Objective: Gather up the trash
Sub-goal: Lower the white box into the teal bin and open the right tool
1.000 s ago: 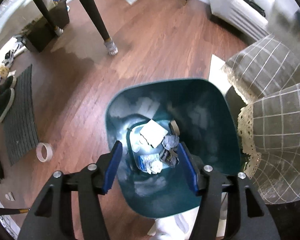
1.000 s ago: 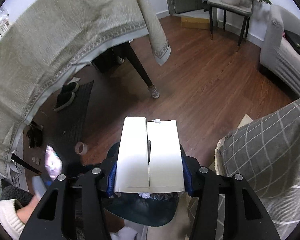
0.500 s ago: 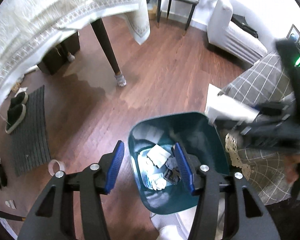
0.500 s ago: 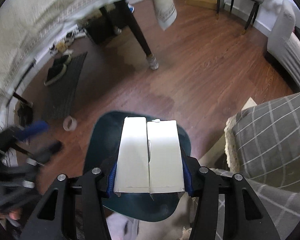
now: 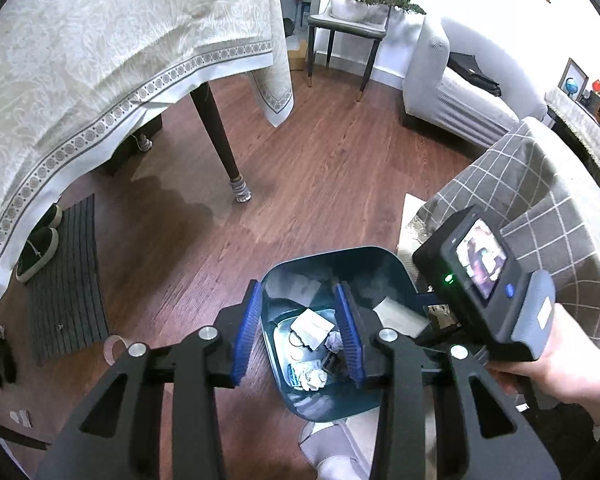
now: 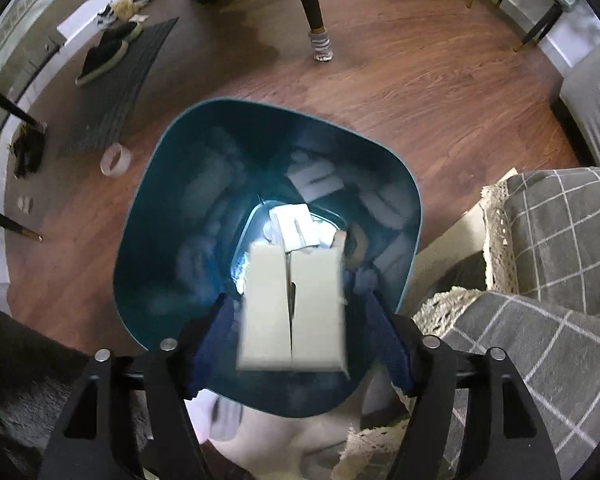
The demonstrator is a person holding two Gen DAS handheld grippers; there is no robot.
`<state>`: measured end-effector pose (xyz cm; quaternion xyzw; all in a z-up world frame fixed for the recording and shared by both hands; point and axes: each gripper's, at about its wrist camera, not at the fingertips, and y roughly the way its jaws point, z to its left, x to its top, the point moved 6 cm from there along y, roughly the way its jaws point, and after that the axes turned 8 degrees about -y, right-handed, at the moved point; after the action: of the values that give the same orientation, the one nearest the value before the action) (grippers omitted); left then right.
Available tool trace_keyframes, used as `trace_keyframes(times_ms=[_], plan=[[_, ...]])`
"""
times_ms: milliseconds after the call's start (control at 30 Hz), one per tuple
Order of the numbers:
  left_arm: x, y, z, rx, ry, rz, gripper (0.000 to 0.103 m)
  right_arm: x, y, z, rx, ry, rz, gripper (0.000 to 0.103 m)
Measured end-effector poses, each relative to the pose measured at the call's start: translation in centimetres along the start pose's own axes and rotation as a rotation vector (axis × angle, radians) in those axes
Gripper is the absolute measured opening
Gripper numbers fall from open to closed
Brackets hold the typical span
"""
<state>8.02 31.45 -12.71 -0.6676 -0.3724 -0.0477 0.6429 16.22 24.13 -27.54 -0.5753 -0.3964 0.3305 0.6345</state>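
A teal bin (image 6: pixel 140 208) stands on the wood floor with crumpled paper and wrappers (image 5: pixel 312 376) at its bottom. My right gripper (image 6: pixel 298 300) points straight down into it. Its jaws are opening, and the white cardboard box (image 6: pixel 296 312) between them is blurred and clear of both blue pads. In the left wrist view the same box (image 5: pixel 400 314) shows at the bin's (image 5: pixel 380 260) right rim, under the right tool's screen housing (image 5: pixel 480 276) and a hand (image 5: pixel 560 368). My left gripper (image 5: pixel 297 286) hovers above the bin. Its jaws are closing with nothing between them.
A roll of tape (image 6: pixel 116 160) lies on the floor left of the bin, beside a dark mat (image 6: pixel 124 84) with slippers. A table leg (image 5: pixel 220 148) under a pale cloth stands behind. Grey checked cushions (image 6: pixel 548 240) crowd the bin's right side. A socked foot (image 5: pixel 332 452) is below.
My right gripper came down over the bin and its jaws spread off the white box. My left gripper rose away from the bin while its jaws narrowed.
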Motion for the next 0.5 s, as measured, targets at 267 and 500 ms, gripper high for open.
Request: trace_keyframes(times_ms=[267, 500], plan=[[0.3, -2.9, -0.3, -0.037, -0.019, -0.035, 0.04, -0.8, -3.8, 0.4, -0.007, 0.002, -0.088, 0.065], [0.2, -5.6, -0.3, -0.032, -0.019, -0.065, 0.04, -1.5, -11.8, 0.4, -0.033, 0.056, -0.273, 0.056]])
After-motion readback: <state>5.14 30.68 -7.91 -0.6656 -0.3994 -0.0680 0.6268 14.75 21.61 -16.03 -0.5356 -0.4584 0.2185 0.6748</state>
